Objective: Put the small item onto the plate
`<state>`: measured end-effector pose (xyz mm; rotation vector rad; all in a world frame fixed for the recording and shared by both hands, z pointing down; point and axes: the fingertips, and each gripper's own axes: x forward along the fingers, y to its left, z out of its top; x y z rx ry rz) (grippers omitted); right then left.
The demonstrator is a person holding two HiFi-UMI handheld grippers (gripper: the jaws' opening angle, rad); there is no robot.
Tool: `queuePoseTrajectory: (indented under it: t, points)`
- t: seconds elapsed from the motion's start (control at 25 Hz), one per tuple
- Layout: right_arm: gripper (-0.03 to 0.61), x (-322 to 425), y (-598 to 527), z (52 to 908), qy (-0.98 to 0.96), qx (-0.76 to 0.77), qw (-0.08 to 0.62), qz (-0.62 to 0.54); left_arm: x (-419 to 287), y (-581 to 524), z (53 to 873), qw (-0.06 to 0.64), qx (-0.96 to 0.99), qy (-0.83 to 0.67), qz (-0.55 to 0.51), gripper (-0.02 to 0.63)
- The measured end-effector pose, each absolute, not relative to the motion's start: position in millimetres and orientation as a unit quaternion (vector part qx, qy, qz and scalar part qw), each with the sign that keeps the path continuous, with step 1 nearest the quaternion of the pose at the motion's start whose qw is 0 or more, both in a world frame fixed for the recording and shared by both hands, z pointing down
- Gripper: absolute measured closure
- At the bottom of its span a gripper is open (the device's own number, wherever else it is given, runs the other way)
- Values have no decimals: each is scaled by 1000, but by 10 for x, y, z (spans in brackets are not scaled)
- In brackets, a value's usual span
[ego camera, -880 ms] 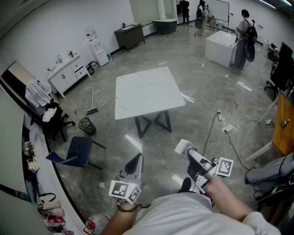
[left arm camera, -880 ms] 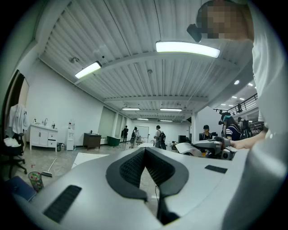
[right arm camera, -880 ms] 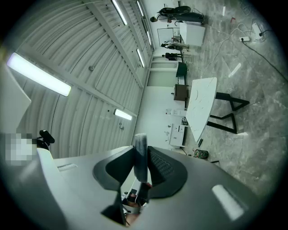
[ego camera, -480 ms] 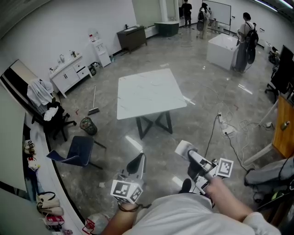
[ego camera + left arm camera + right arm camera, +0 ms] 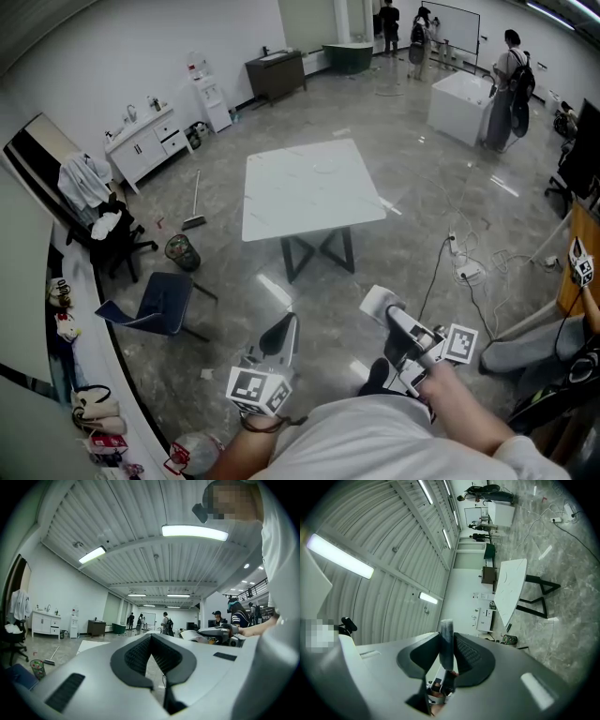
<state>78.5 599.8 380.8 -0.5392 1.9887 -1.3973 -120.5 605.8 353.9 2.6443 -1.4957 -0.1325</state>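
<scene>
My right gripper is held low in front of me, shut on a thin white flat thing that looks like the plate. In the right gripper view this thing stands edge-on between the pads. My left gripper is beside it on the left, shut, its pads meeting at the tips with nothing between them. The right gripper with its white load also shows at the right of the left gripper view. No small item is visible in any view.
A white square table on a dark frame stands a few steps ahead. A blue chair, a bin and a broom lie to its left. Cables and a power strip trail across the floor on the right. People stand at the far back.
Both grippers keep the same pose and hold. The head view has shifted slightly, so the table sits a little lower and to the right in the picture.
</scene>
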Motion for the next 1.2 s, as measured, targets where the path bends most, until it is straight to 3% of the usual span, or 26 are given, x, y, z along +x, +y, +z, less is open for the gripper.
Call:
queuePoseTrajectory:
  t: [0.44,1.2]
  points:
    - [486,866,5261,3974,757,-185,307,-547,-1035,5390,3667,53,862,-502,-37,607]
    - [486,1853,3134,3959,757,-151,282,-570,3,3379,3713,73,843,-532,-31,607]
